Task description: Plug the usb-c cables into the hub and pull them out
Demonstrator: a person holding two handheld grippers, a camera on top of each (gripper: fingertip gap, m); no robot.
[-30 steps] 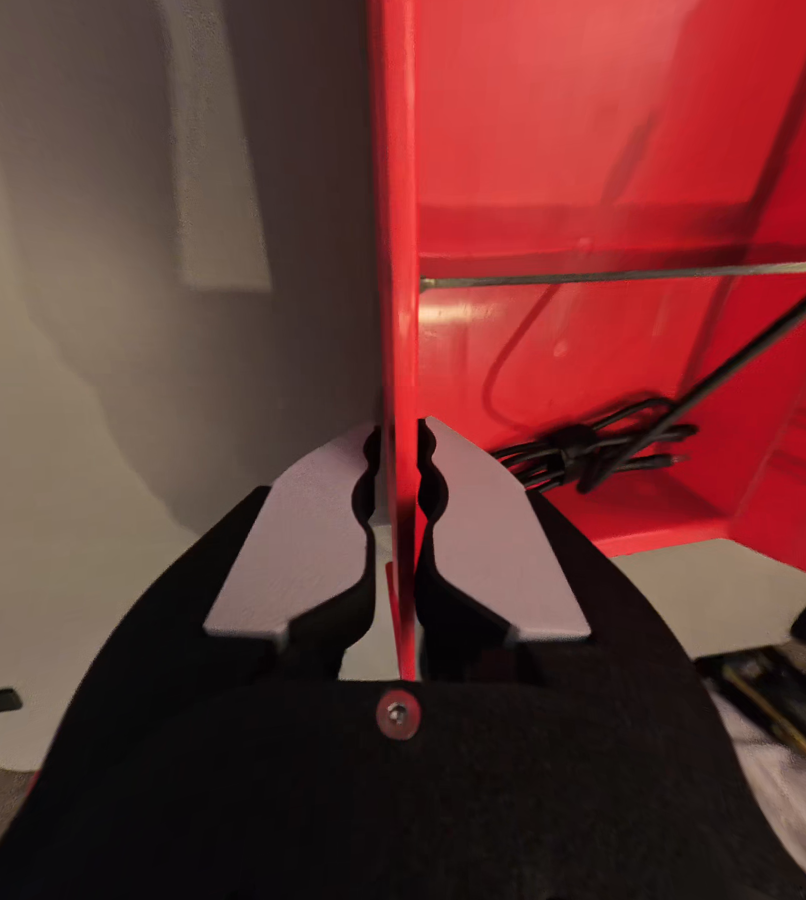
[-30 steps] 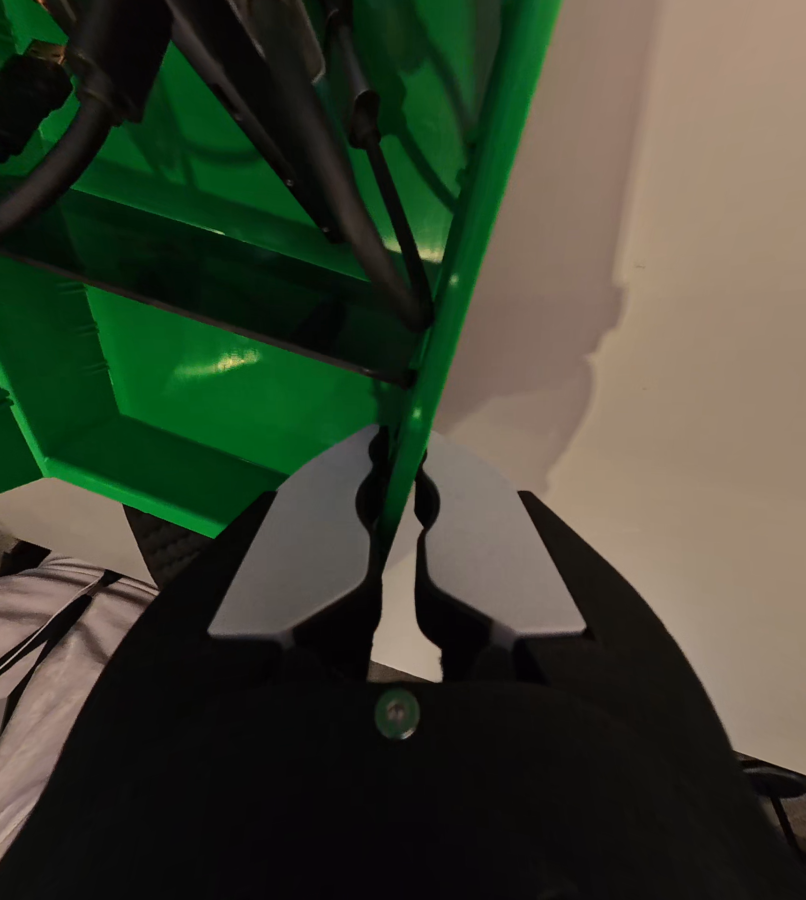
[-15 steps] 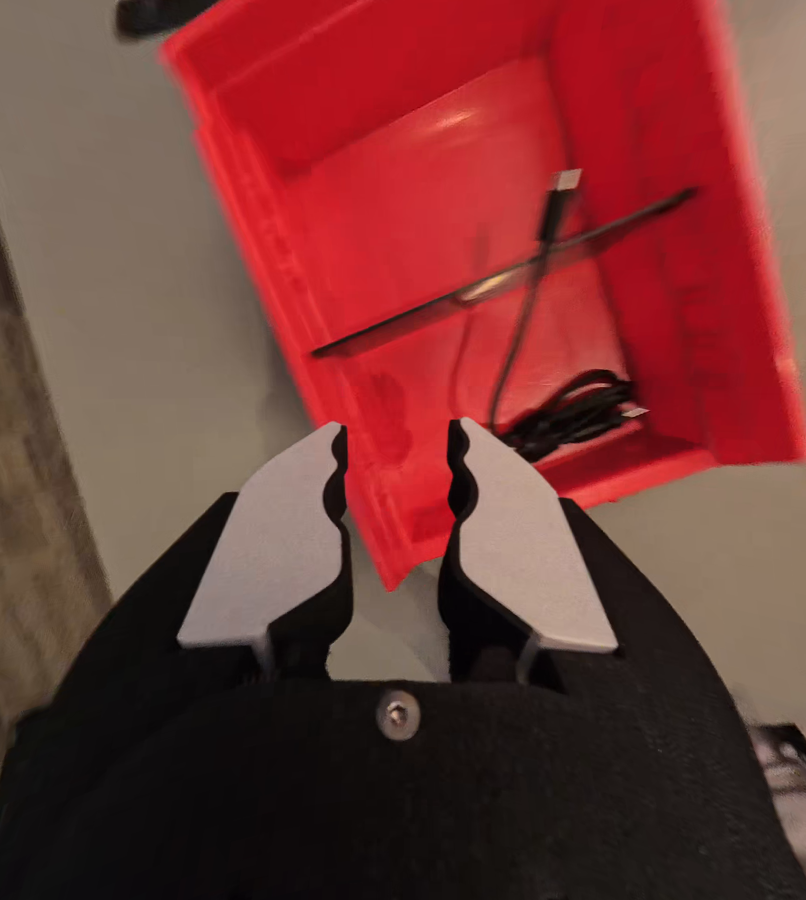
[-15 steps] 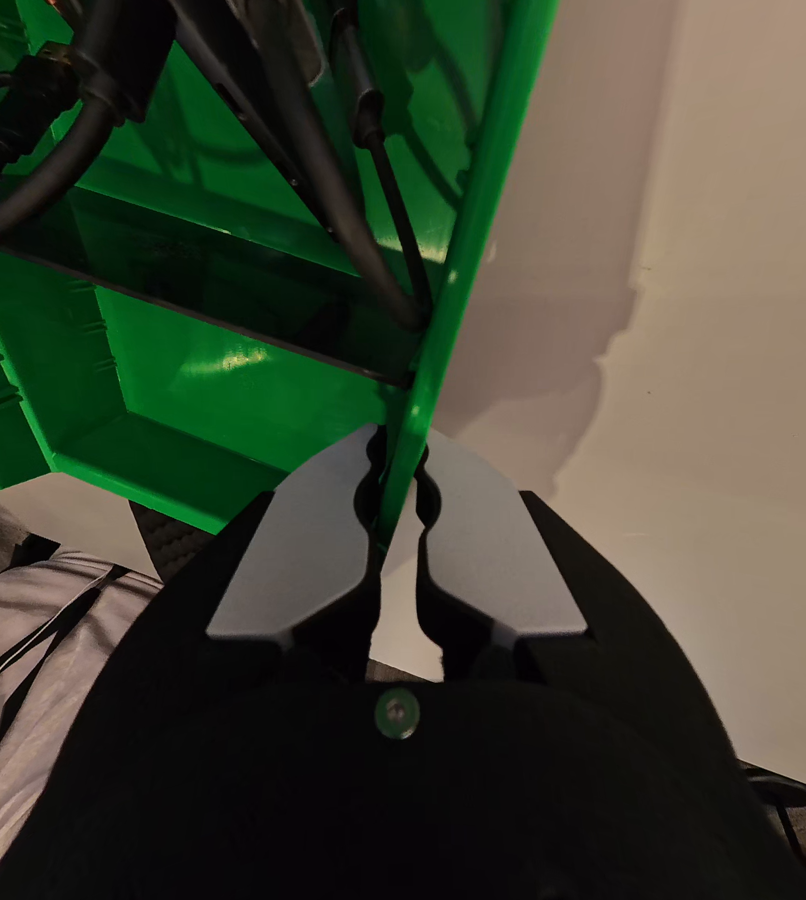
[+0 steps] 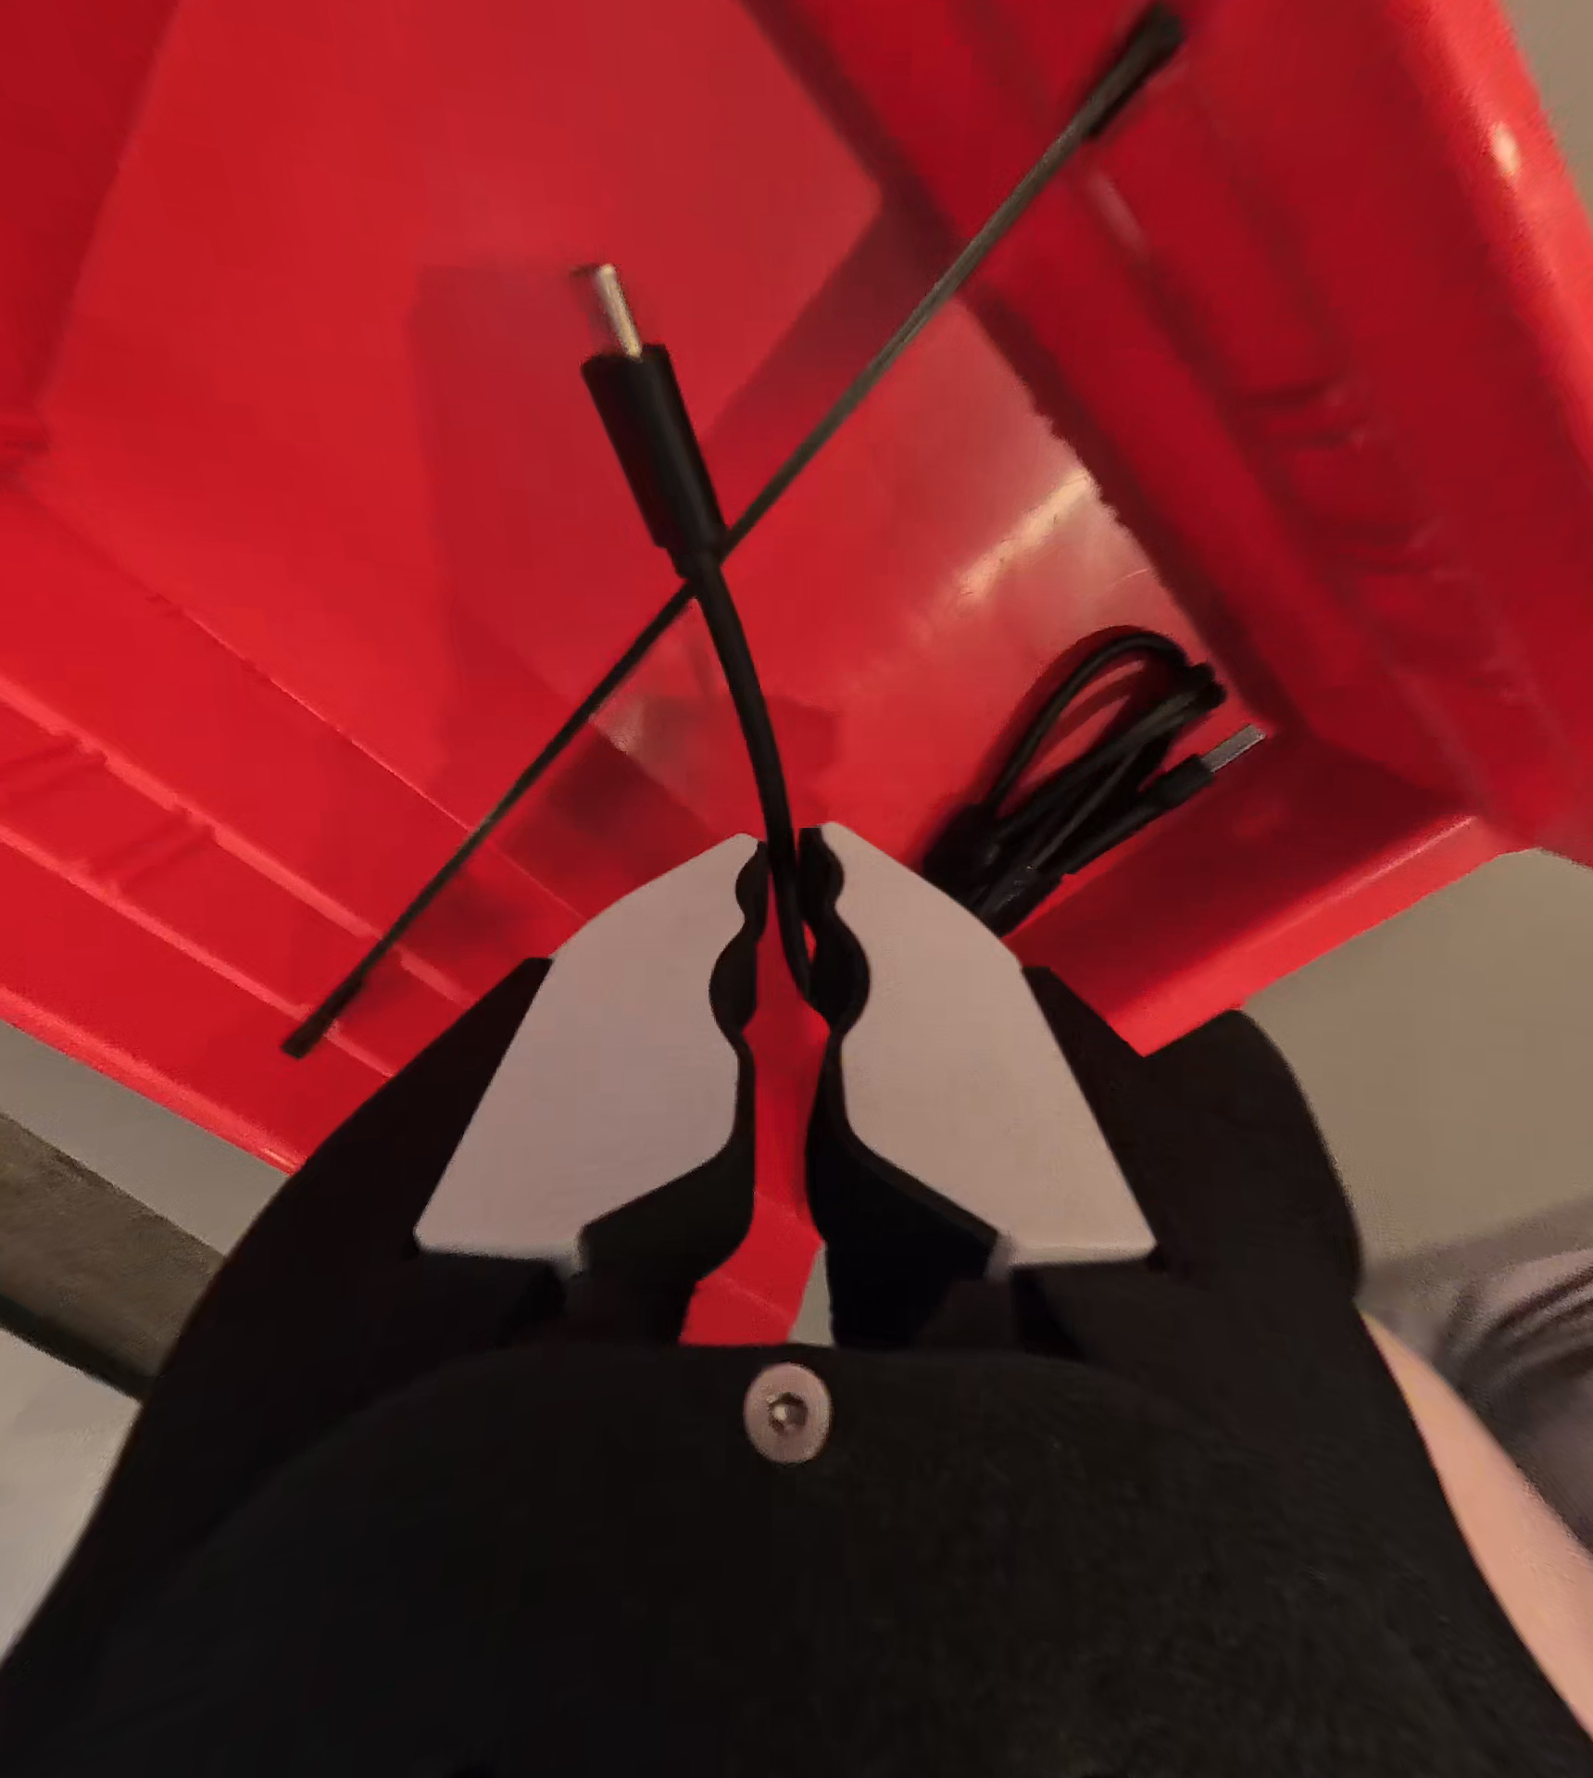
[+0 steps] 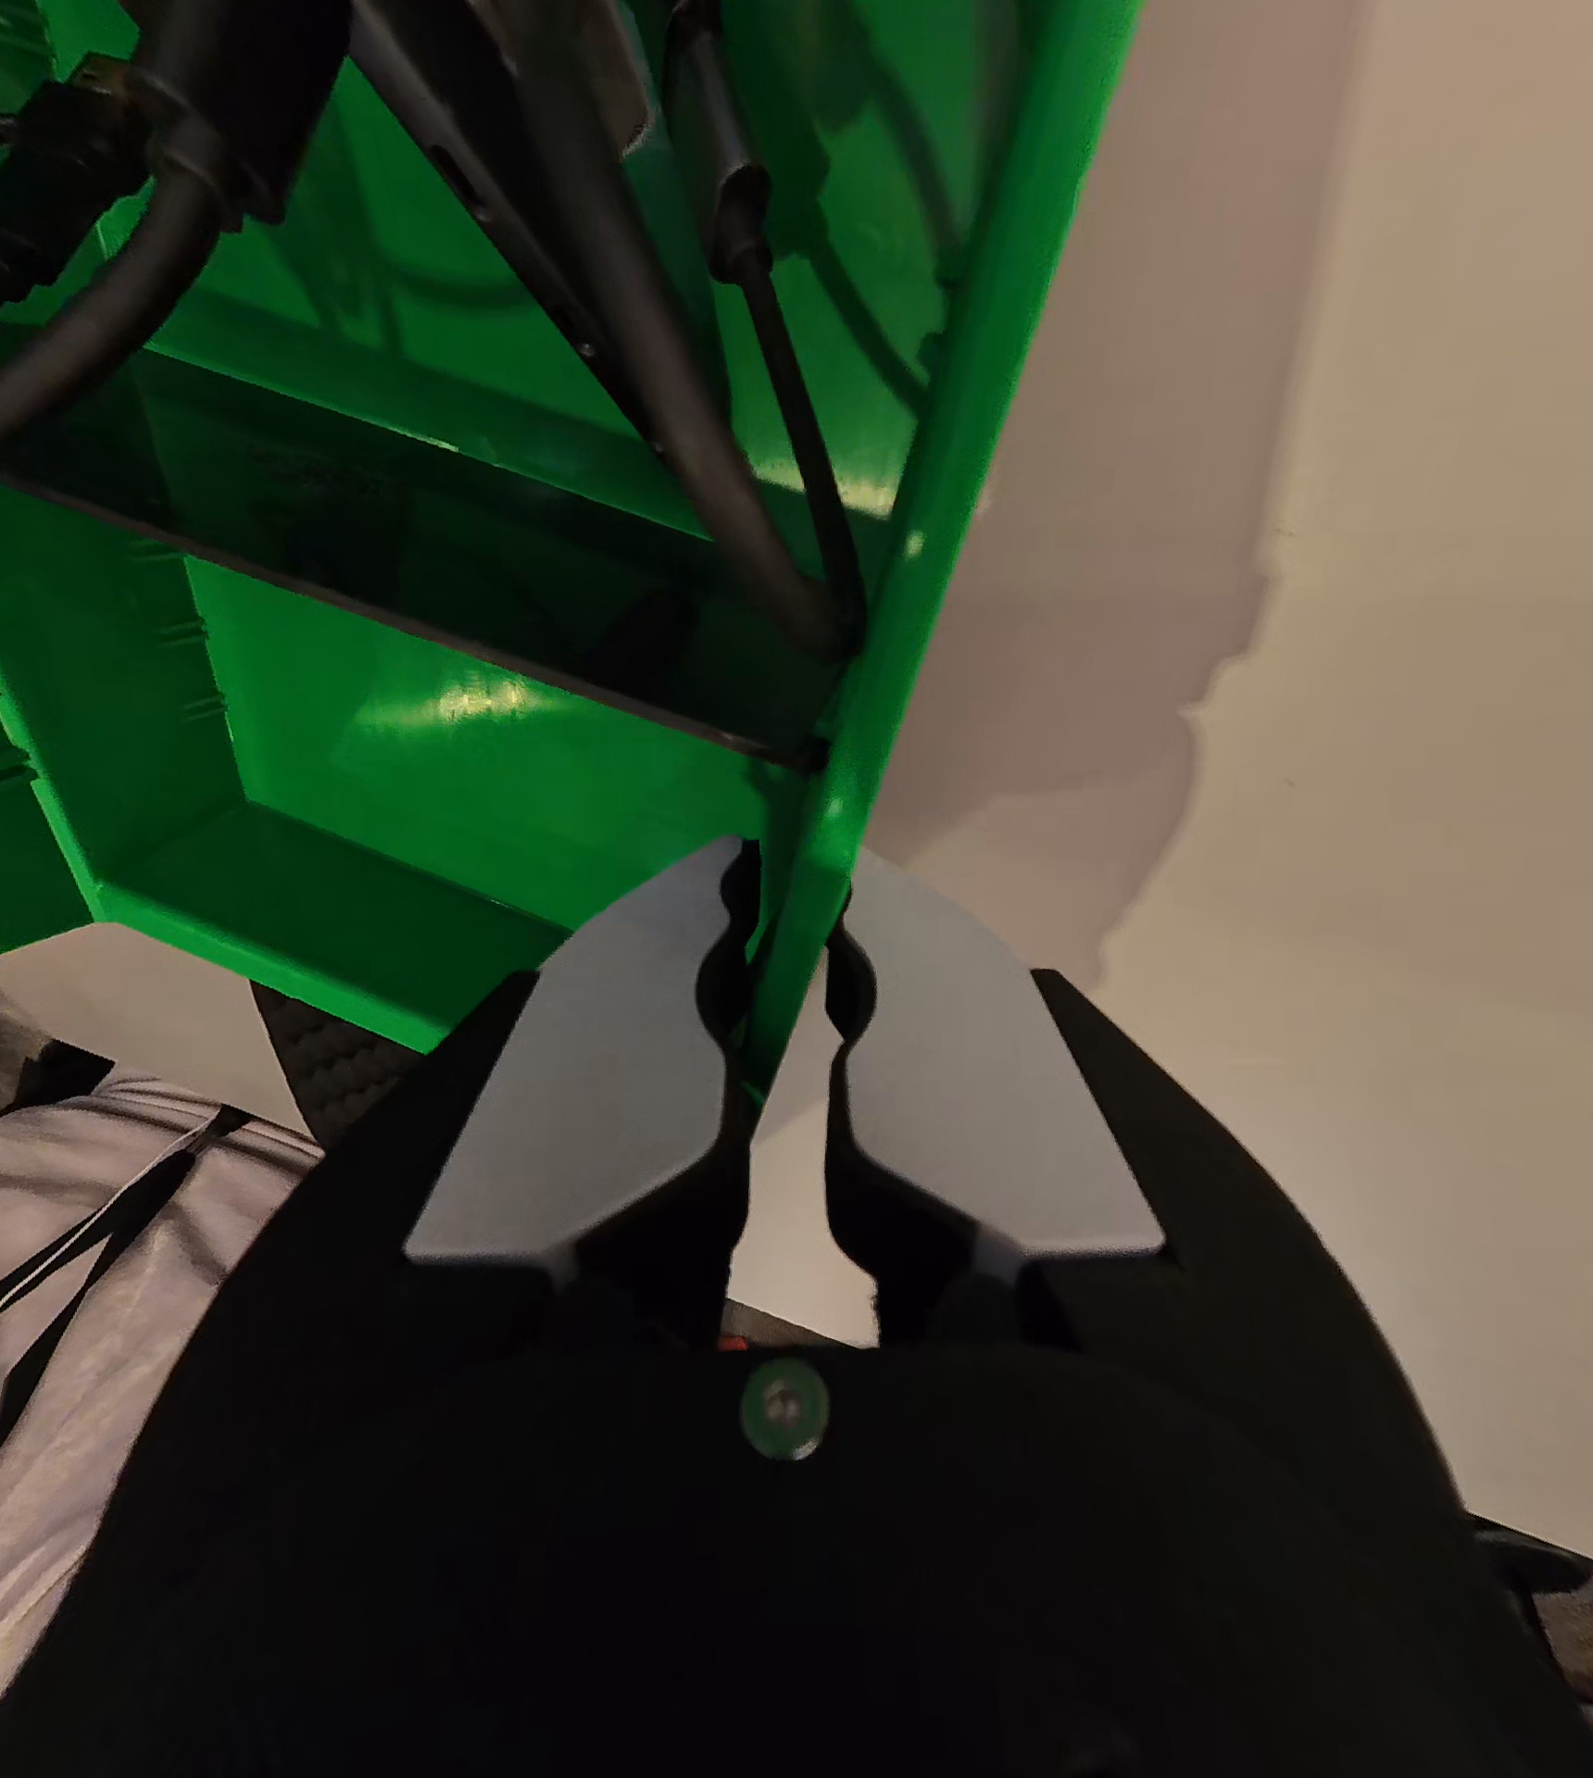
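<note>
My left gripper (image 5: 781,847) is shut on a black USB-C cable (image 5: 743,693) a little behind its plug. The plug (image 5: 653,433) points up and away, its silver tip bare, over the red bin (image 5: 312,500). The rest of the cable lies coiled (image 5: 1091,770) in the bin's near right corner. My right gripper (image 6: 791,856) is shut on the right wall of a green bin (image 6: 918,596). Thick and thin black cables (image 6: 754,317) lie in the green bin. I cannot make out the hub.
A thin black rod (image 5: 735,539) crosses the red bin diagonally. A black divider (image 6: 408,606) crosses the green bin. Both bins sit on a pale table (image 6: 1399,770). Grey cloth (image 6: 52,1231) shows at the lower left of the right wrist view. Across from one pair of fingers to the other is roughly 60 cm.
My left gripper let go of the red bin's wall, opened, moved over the bin and shut on the USB-C cable. My right gripper has kept its hold on the green bin's wall.
</note>
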